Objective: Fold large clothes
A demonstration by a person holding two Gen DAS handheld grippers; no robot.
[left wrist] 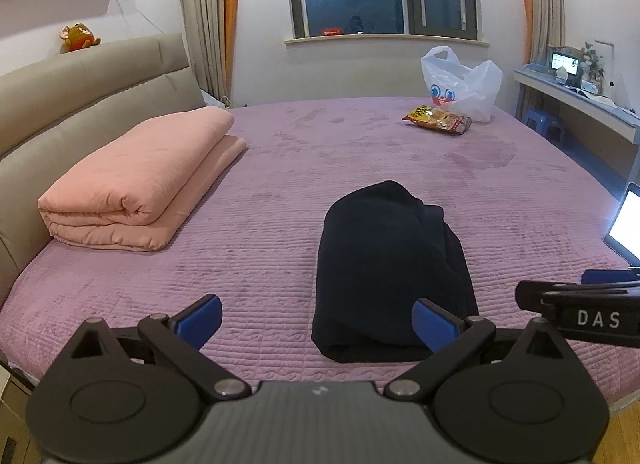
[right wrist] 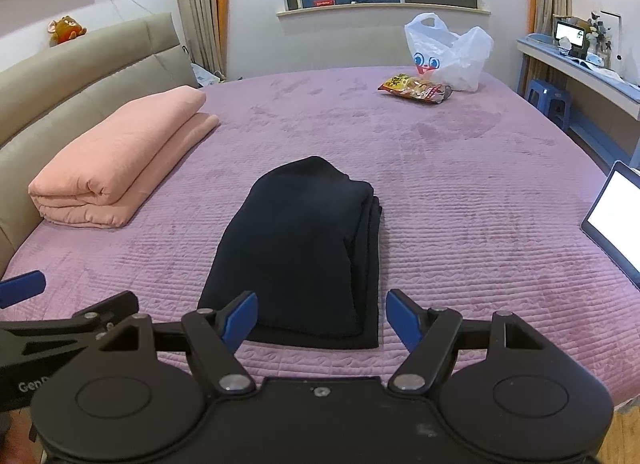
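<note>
The dark folded garment (right wrist: 304, 248) lies in the lower middle of the frame on the purple bed (right wrist: 460, 200), looks soft, thick and limp, best taken at its near corners, and both the left hand-held gripper (left wrist: 316, 318) and the right hand-held gripper (right wrist: 321, 316) stand apart, holding nothing.

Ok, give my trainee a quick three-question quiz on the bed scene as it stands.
1. True or false: the dark garment lies folded on the bed.
2. What lies beside the plastic bag? A) snack packet B) shoe C) book
3. Is the left claw or the right claw holding anything?

Key: 1 true; 2 A, the snack packet; 3 no, both open and empty.
</note>
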